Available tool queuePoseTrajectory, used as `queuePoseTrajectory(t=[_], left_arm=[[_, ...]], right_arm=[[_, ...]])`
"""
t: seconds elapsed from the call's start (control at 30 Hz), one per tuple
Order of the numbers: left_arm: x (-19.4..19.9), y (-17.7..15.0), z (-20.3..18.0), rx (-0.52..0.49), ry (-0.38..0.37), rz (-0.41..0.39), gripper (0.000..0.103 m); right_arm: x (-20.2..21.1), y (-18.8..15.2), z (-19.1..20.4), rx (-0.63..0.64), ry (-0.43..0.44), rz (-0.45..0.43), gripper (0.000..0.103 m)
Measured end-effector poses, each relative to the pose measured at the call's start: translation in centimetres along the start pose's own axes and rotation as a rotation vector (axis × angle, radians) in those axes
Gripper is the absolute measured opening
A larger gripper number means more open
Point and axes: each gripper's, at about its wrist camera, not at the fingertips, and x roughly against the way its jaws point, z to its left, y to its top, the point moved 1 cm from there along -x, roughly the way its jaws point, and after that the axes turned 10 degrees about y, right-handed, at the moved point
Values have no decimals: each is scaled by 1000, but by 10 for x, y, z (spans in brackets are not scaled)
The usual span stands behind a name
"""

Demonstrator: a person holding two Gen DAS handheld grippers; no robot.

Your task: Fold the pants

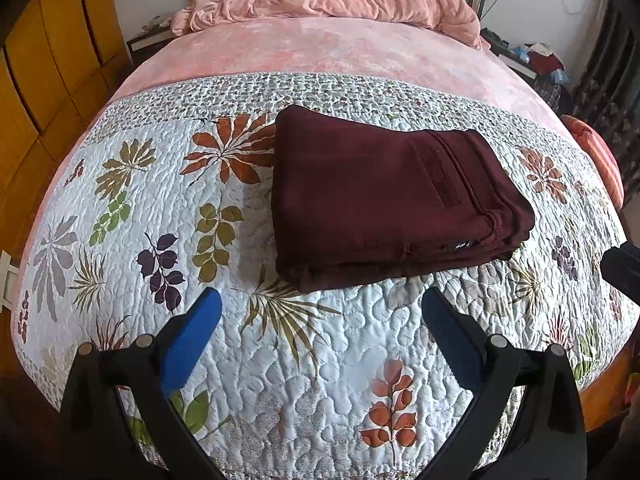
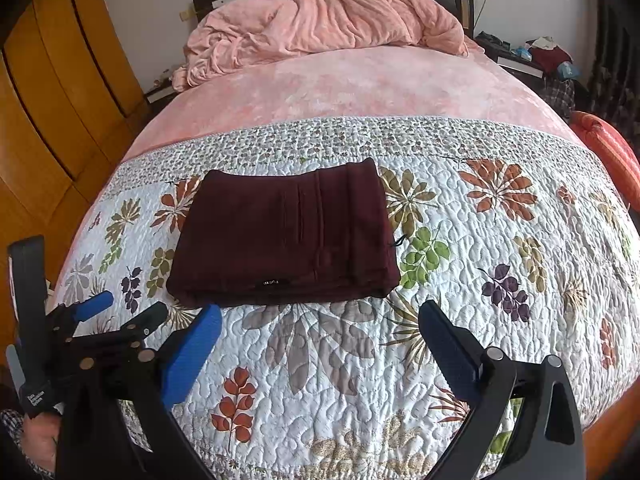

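we see the dark maroon pants (image 1: 392,200) lying folded into a compact, layered rectangle on the quilt (image 1: 280,360) with its leaf and flower print, which covers the near end of the bed (image 2: 360,84) – a small dark label shows on the folded edge nearest us

our left hand-held gripper (image 1: 320,312) hangs over the quilt just short of the pants, its blue-padded fingers (image 1: 192,340) spread wide with nothing between them and touching no cloth

our right hand-held gripper (image 2: 320,320) is likewise spread apart and empty, poised above the quilt with the near edge of the pants just beyond its fingertips; in the right wrist view the left hand-held gripper shows at the lower left edge, apart from the pants, with part of a hand (image 2: 38,436) and a checked sleeve beneath it

farther up the bed lies a pink sheet, and a crumpled pink blanket (image 2: 328,16) is heaped against the dark headboard – a wooden wardrobe (image 1: 44,80) stands to the left, and a nightstand cluttered with small things sits to the right of the bed
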Motion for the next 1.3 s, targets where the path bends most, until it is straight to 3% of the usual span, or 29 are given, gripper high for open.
queuePoseTrajectory(t=[1.0,1.3], left_arm=[[6,2,0,-5,22,-35,100],[5,2,-2,-11,18,-13,100]], right_arm=[[-10,-3,-9,-11,-19,35,99],[-11,-3,-10,-10,-19,41,99]])
